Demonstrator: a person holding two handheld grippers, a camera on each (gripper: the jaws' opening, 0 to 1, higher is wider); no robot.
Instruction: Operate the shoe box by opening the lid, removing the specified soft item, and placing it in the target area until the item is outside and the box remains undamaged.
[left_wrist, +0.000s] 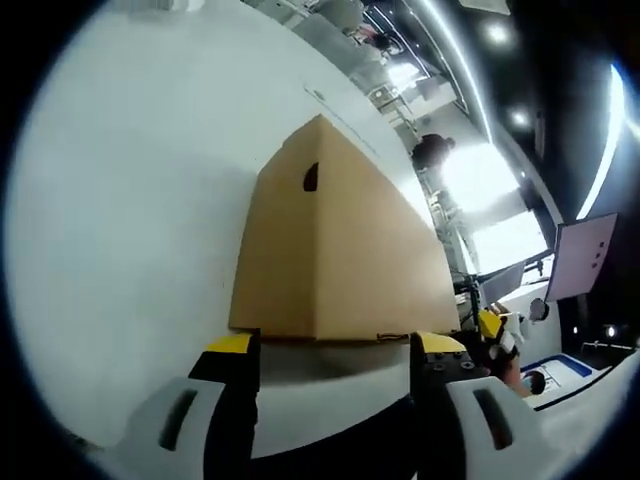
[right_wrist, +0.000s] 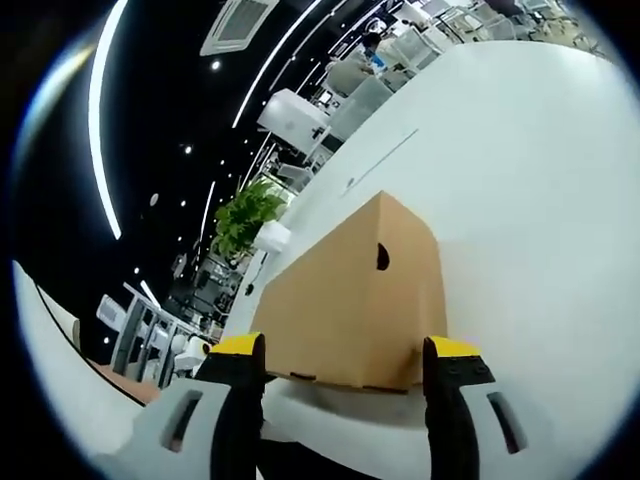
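Worktop (left_wrist: 120, 250), white & wide, under dark ceiling w/ strip lights. Shoe box (left_wrist: 330, 250), plain brown cardboard, no print readable, lid shut, round hole in end. Sits just ahead of left tool (left_wrist: 335, 350), jaws spread. Right tool (right_wrist: 342, 355) likewise spread, box just ahead. Potted plant (right_wrist: 243, 218) behind.

No readable text anywhere right now; the cardboard box (left_wrist: 340, 250) faces show no lettering or labels.

Bright ceiling strip lights (right_wrist: 105, 110) glare; edges bend and blur.
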